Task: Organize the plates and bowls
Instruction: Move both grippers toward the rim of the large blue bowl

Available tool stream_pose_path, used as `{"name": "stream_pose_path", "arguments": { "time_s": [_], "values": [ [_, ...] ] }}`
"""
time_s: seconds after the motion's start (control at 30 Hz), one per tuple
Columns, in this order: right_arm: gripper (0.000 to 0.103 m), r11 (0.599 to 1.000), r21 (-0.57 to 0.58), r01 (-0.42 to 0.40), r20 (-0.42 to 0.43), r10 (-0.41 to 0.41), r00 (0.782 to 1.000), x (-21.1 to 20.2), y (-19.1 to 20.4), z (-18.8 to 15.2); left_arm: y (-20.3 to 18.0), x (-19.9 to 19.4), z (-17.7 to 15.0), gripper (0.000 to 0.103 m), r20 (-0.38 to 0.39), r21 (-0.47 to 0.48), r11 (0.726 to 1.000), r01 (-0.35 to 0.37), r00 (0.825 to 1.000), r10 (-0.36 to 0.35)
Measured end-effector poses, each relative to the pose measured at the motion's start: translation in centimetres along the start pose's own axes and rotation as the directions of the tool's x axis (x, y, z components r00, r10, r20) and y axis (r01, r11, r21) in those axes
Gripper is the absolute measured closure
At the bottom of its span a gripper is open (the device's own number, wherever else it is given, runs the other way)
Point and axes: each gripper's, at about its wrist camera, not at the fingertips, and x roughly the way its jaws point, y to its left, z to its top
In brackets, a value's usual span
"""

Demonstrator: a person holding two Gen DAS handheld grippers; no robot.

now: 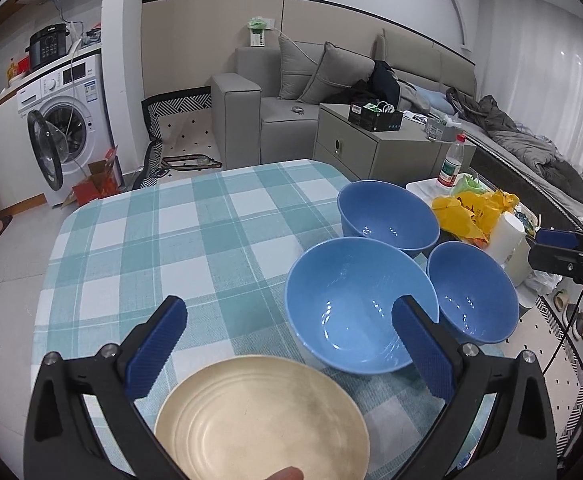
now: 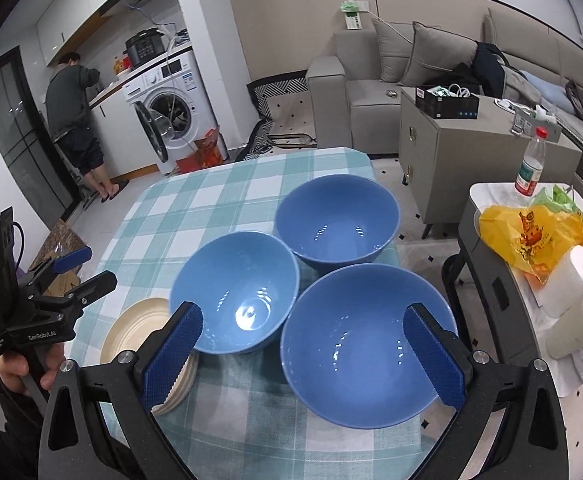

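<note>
- Blue bowls, three of them (image 2: pixel 365 354) (image 2: pixel 235 294) (image 2: pixel 336 222), sit clustered on the checked tablecloth (image 2: pixel 195 208).
- Cream plates (image 1: pixel 261 416) are stacked just left of them.
- Left gripper (image 1: pixel 291 350) hovers spread wide above the plates.
- Right gripper (image 2: pixel 305 354) gapes over the nearest bowl.

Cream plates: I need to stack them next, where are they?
The cream plates sit at the checked table's near-left corner, beside the left blue bowl, under the left gripper.

Glossy smooth blue bowls (image 2: pixel 365 344), matt cream plates (image 1: pixel 261 416), woven checked tablecloth (image 1: pixel 163 240), ribbed blue gripper pads (image 2: pixel 171 356)
</note>
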Motion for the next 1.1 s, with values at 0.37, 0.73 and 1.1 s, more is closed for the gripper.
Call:
{"name": "stream_pose_path", "arguments": {
  "time_s": [0.37, 0.73, 1.1],
  "values": [
    [0.001, 0.998, 0.064, 0.024, -0.016, -0.023, 1.000, 2.0, -3.0, 2.1, -1.9, 3.7, 3.1, 0.000, -0.045, 0.039, 0.999, 0.034, 0.998, -0.032],
    [0.001, 0.989, 0.123, 0.076, -0.033, -0.072, 0.997, 3.4, -6.1, 3.9, -3.4, 7.5, 5.6, 0.000, -0.092, 0.060, 0.996, 0.066, 0.994, -0.060],
    [0.001, 0.987, 0.143, 0.067, -0.056, -0.060, 0.997, 6.3, -7.7, 5.5, -3.5, 10.5, 7.2, 0.000, -0.112, 0.065, 0.996, 0.057, 0.992, -0.049]
  ]
}}
